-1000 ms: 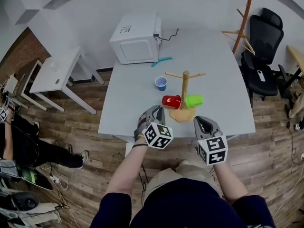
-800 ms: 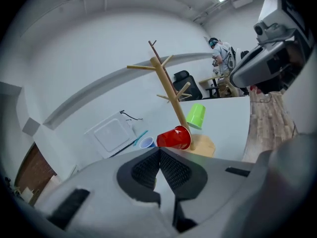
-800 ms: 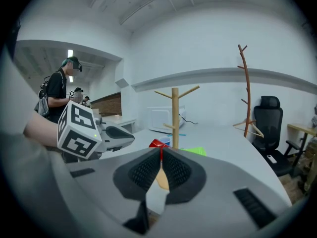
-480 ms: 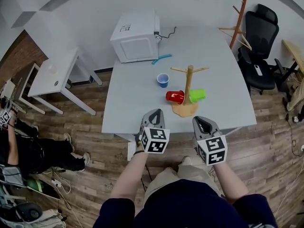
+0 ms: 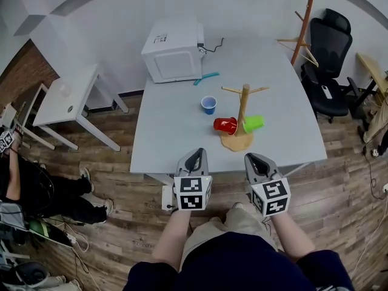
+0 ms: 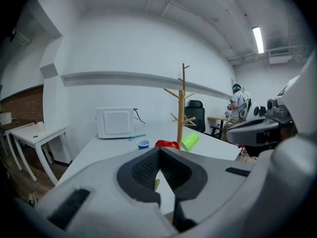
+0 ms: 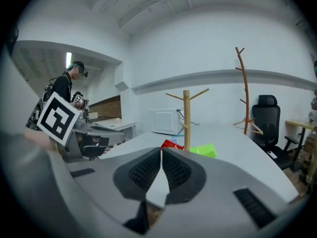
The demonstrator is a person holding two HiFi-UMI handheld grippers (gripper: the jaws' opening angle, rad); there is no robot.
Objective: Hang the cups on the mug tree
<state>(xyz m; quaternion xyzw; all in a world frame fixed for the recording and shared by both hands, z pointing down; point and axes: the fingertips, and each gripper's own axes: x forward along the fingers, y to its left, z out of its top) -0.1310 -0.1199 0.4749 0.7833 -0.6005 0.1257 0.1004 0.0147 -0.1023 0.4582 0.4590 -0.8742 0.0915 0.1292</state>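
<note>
A wooden mug tree (image 5: 244,109) stands on the grey table (image 5: 173,141), its pegs bare. At its foot a red cup (image 5: 225,125) lies on its side to the left and a green cup (image 5: 253,123) to the right. A blue cup (image 5: 208,105) stands upright farther back. My left gripper (image 5: 195,159) and right gripper (image 5: 251,160) hover at the table's near edge, well short of the cups, both shut and empty. The left gripper view shows the tree (image 6: 181,110) and cups beyond its shut jaws; the right gripper view shows the tree (image 7: 186,118) likewise.
A white microwave (image 5: 174,56) sits at the table's back left, with a teal tool (image 5: 207,77) beside it. A white side table (image 5: 66,96) is at the left. A black office chair (image 5: 330,59) and a wooden coat stand (image 5: 303,23) are at the right. A person sits at the far left edge.
Both grippers have drawn back toward my body, from over the table's front to its near edge. The left one has turned so its marker cube faces squarely up. The cups have not moved.
</note>
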